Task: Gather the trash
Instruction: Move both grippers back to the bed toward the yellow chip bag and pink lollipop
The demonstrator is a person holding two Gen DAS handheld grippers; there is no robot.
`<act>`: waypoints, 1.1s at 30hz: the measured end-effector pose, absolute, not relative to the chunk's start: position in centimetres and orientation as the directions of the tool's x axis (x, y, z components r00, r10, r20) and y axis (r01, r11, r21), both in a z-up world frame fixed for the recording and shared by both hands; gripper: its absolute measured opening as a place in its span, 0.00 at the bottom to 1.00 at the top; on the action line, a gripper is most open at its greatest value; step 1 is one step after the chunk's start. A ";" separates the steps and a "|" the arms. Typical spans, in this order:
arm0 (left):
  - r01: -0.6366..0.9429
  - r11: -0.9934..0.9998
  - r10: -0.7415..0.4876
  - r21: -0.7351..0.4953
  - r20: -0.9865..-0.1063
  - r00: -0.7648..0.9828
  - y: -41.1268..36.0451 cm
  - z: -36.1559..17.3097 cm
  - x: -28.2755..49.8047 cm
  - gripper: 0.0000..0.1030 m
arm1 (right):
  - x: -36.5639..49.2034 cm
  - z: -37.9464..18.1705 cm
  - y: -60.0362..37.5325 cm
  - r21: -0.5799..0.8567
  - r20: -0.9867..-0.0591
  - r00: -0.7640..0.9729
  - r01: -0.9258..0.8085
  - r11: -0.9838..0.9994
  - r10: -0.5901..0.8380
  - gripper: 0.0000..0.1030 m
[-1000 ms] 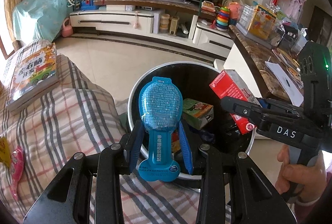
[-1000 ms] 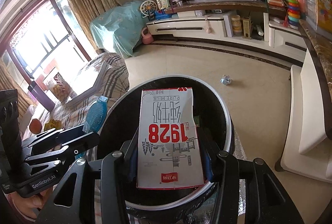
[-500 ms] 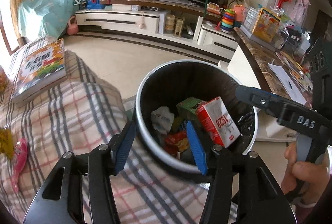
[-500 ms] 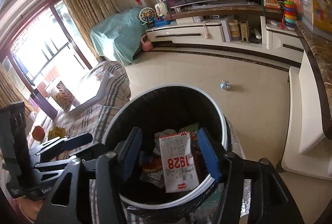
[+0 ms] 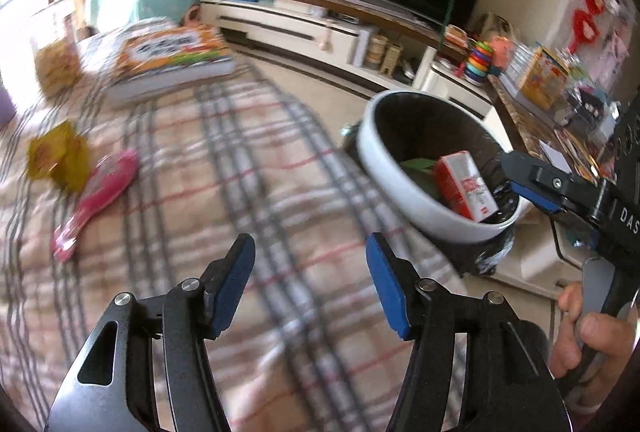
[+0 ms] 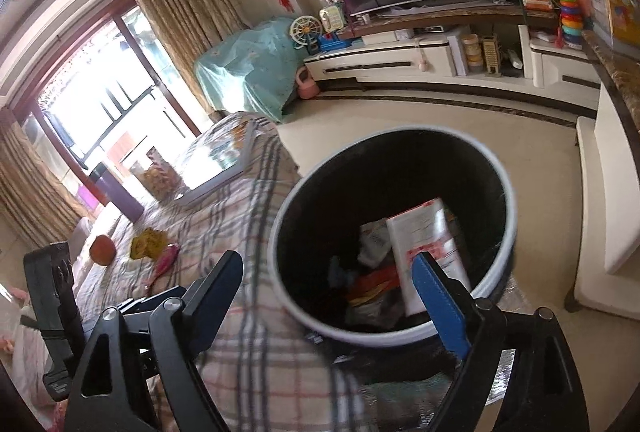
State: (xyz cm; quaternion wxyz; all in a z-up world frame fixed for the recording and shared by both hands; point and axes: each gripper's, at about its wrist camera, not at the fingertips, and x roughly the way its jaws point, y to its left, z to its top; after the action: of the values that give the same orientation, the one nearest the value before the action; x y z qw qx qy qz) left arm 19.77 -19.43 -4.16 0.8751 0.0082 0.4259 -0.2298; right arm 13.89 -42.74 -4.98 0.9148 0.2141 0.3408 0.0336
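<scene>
A: Start at the claws. What are they doing?

B: The left gripper (image 5: 310,278) is spreading, nothing between its blue pads, over the plaid blanket (image 5: 248,168). The right gripper (image 6: 326,296) is also opening wide and empty, above the trash bin (image 6: 508,192).

A: Where is the trash?

B: The milk carton (image 5: 464,186) lies tilted inside the bin. A pink wrapper (image 5: 96,200) and a crumpled yellow wrapper (image 5: 60,156) lie on the blanket.

A: How would they handle?

B: Probably light, thin and crinkly. I'd pinch the flat pink one across its narrow middle; it may slip.
</scene>
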 end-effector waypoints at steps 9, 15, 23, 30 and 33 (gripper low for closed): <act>0.290 0.934 -0.342 -0.207 -0.749 0.567 -12.3 -5.0 18.9 0.58 | 13.8 -6.3 -37.6 0.441 -0.617 0.736 0.031 0.897 0.278 0.86; 0.221 0.951 -0.306 -0.215 -0.752 0.584 -8.4 -5.7 18.3 0.58 | 14.3 -7.3 -33.5 0.436 -0.634 0.701 -0.023 0.900 0.325 0.86; 0.147 0.962 -0.271 -0.229 -0.756 0.595 -4.3 -6.4 18.3 0.58 | 15.1 -8.1 -29.7 0.444 -0.646 0.668 -0.064 0.894 0.369 0.89; 0.111 0.969 -0.241 -0.220 -0.754 0.611 -2.3 -5.9 20.6 0.59 | 15.8 -8.4 -27.6 0.448 -0.647 0.658 -0.083 0.890 0.387 0.89; 0.114 0.972 -0.231 -0.205 -0.748 0.622 -1.9 -5.3 22.4 0.62 | 16.1 -8.4 -27.2 0.448 -0.644 0.659 -0.088 0.889 0.390 0.89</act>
State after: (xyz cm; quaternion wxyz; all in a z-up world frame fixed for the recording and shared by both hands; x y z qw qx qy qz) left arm 22.42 -1.92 -5.27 0.8980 -0.0691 0.4238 -0.0960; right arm 16.10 -27.22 -8.44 0.8900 0.1929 0.3907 0.1344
